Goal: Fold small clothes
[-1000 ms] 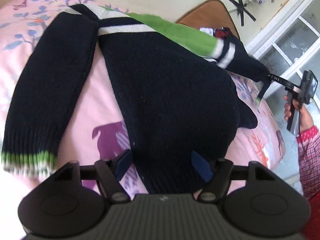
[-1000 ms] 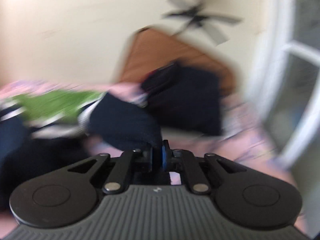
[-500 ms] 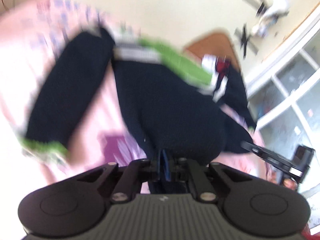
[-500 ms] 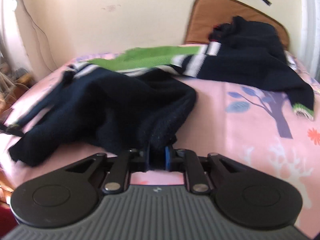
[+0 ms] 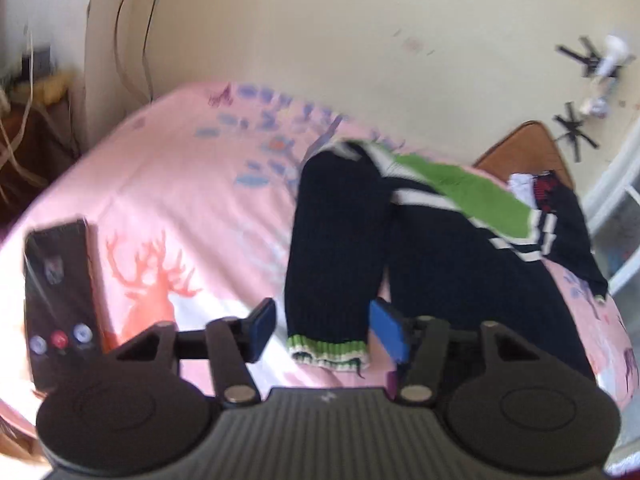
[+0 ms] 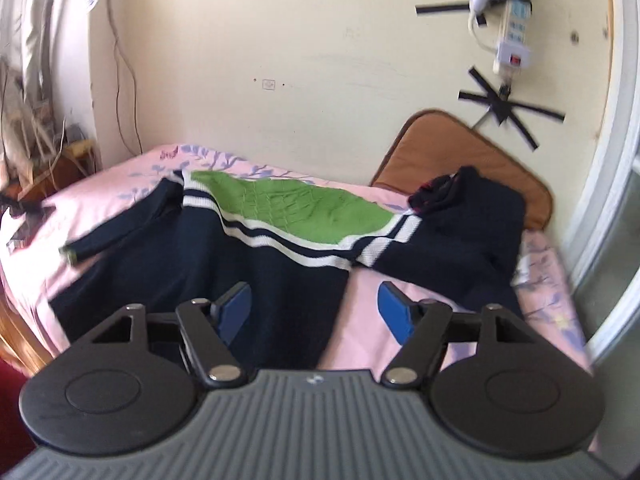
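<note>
A navy knit sweater [image 5: 460, 264] with a green yoke and white stripes lies spread on the pink patterned bed [image 5: 180, 208]. It also shows in the right wrist view [image 6: 208, 264]. My left gripper [image 5: 326, 330] is open, its blue pads either side of the left sleeve's green-and-white cuff [image 5: 328, 350], not gripping it. My right gripper [image 6: 314, 312] is open and empty over the sweater's lower right edge. The other sleeve [image 6: 460, 232] lies out toward the brown cushion.
A black phone [image 5: 60, 300] lies on the bed at the left. A brown cushion [image 6: 464, 152] leans on the wall with dark clothes [image 6: 436, 190] before it. A power strip [image 6: 514, 36] is taped to the wall. A white frame [image 6: 616, 160] stands right of the bed.
Both grippers were shut on the sweater half a second ago and have let go and opened. The sweater now lies flat, and my left gripper has moved to the left sleeve cuff.
</note>
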`<act>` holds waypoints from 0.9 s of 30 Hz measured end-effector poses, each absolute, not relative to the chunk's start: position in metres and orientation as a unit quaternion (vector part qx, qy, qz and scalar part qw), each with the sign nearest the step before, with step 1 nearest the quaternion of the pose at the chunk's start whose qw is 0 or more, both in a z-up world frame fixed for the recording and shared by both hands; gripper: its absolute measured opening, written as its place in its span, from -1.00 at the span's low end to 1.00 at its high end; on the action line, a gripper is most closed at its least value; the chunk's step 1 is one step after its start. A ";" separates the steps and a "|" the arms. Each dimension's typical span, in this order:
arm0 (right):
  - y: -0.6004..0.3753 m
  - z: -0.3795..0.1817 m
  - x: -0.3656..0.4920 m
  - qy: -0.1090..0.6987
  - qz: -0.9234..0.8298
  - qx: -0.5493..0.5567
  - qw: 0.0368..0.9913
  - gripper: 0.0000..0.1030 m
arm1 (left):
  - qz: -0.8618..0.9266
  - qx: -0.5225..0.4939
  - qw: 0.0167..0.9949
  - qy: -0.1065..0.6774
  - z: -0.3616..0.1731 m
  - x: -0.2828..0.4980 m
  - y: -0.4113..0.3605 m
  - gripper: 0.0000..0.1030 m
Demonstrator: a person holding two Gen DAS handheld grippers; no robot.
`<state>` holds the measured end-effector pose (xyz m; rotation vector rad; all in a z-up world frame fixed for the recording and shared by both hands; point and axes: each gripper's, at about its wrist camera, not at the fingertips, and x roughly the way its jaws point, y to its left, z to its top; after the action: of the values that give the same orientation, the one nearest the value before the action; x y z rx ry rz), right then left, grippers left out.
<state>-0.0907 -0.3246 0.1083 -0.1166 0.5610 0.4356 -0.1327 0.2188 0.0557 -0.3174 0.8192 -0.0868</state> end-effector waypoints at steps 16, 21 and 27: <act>-0.242 0.101 0.063 0.273 0.269 -0.155 0.911 0.21 | 0.156 -0.052 0.903 0.396 0.083 -0.084 0.299 -0.76; -0.238 0.093 0.151 0.278 0.242 -0.180 0.912 0.24 | 0.101 -0.044 0.924 0.367 0.115 -0.035 0.270 -0.73; -0.263 0.042 0.267 0.380 0.164 -0.105 0.904 0.24 | -0.036 0.063 0.927 0.367 0.094 0.099 0.156 -0.14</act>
<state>0.2673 -0.2626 0.0424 -0.2170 0.7853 0.3382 0.0992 0.1565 0.0941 0.1296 0.7523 -0.0745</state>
